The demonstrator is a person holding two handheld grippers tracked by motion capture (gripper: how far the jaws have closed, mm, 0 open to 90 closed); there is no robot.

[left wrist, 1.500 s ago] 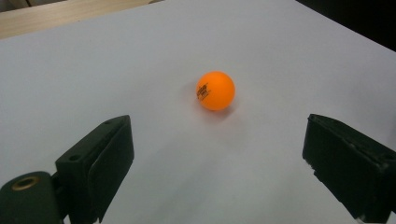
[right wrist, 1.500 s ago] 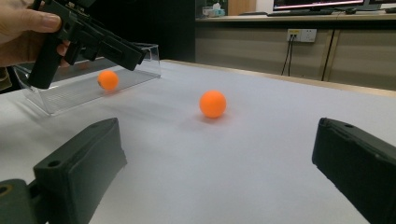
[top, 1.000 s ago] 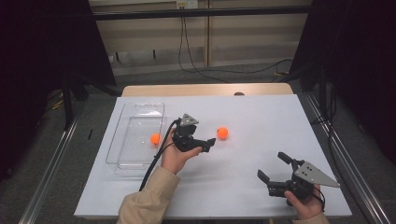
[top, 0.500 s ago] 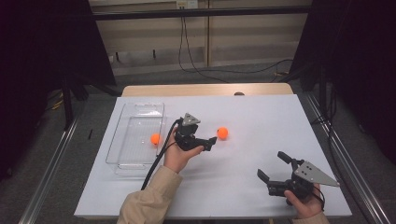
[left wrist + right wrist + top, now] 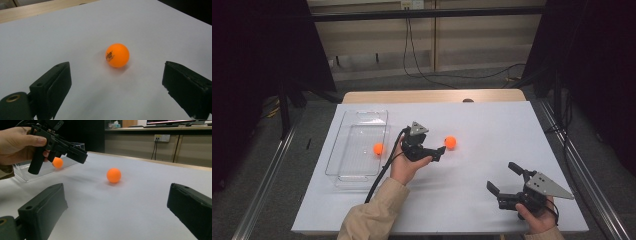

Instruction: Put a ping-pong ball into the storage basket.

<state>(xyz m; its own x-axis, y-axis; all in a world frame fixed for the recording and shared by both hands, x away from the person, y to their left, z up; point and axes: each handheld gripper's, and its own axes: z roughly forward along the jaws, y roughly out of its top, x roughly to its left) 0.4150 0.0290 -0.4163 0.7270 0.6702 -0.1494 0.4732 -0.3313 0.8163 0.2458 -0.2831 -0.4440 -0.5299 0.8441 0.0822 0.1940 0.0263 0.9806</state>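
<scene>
The white table (image 5: 492,150) carries everything, with its surface bare around both claws. Behind the left claw, off toward the table's left side, lies a clear plastic tray (image 5: 343,145) with one orange ping-pong ball (image 5: 378,148) already resting inside it; the work in hand looks like gathering the balls into that tray.

The left claw (image 5: 438,151) hangs just above the table, its jaws spread wide and empty, aimed at the second orange ping-pong ball (image 5: 117,55). That ball sits free on the table just ahead of the jaws, between their lines but not yet between the pads, touching neither. The wide opening seems chosen so the round ball can slip in without being nudged away.

The right claw (image 5: 503,179) waits well apart, near the table's front edge, jaws likewise spread and holding nothing; it points toward the same ball, probably parked clear of the left hand's reach.
</scene>
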